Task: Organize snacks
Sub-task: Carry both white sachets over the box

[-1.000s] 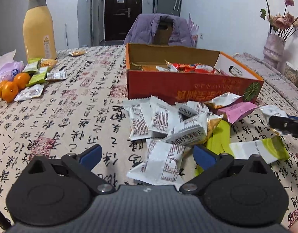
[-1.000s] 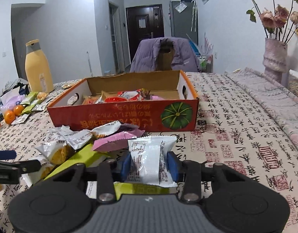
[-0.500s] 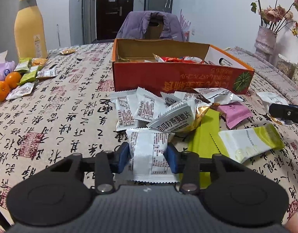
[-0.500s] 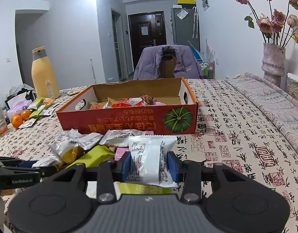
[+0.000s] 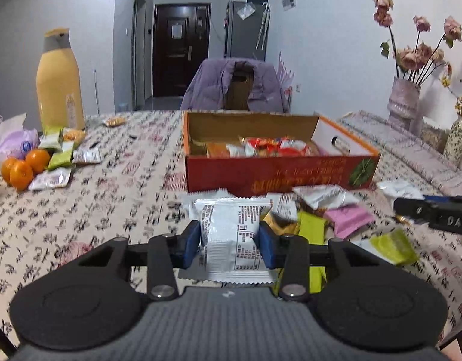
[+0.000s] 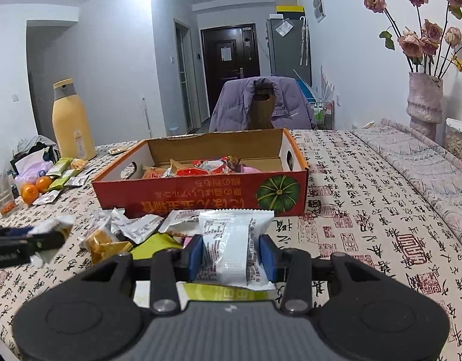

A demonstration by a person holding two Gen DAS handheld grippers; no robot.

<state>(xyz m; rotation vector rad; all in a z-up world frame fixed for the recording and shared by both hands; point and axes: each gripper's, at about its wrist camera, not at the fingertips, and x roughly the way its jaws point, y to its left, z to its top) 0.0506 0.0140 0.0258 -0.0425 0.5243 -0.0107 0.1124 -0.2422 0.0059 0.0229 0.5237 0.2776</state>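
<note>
The left gripper point(image 5: 229, 242) was pinched on a white packet point(image 5: 231, 234), its blue pads point(image 5: 191, 243) pressed against the packet's two sides; the packet was held clear of the cloth, in front of the box point(image 5: 279, 177). The right gripper point(image 6: 231, 254) was likewise clamped on another white packet point(image 6: 232, 246), a pad point(image 6: 267, 257) set against each flank; a yellow-green wrapper point(image 6: 225, 293) was seen lying just beneath it.

The box, red-fronted with a pumpkin print, was stood open near the middle of the table point(image 6: 366, 210); red and orange packets point(image 5: 273, 147) were seen lying inside it. Between the box and the grippers a loose heap point(image 6: 131, 234) of white, gold, pink and green wrappers was spread on the cloth; a pink packet point(image 5: 348, 218) was found at its right edge in the left wrist view.

Well apart, at the table's far left, oranges point(image 5: 23, 168) and a few more wrappers were gathered near a yellow bottle point(image 5: 59, 84); a vase point(image 6: 425, 105) of roses was stood at the right; a chair point(image 5: 235, 85) draped with a purple jacket was placed behind the box.
</note>
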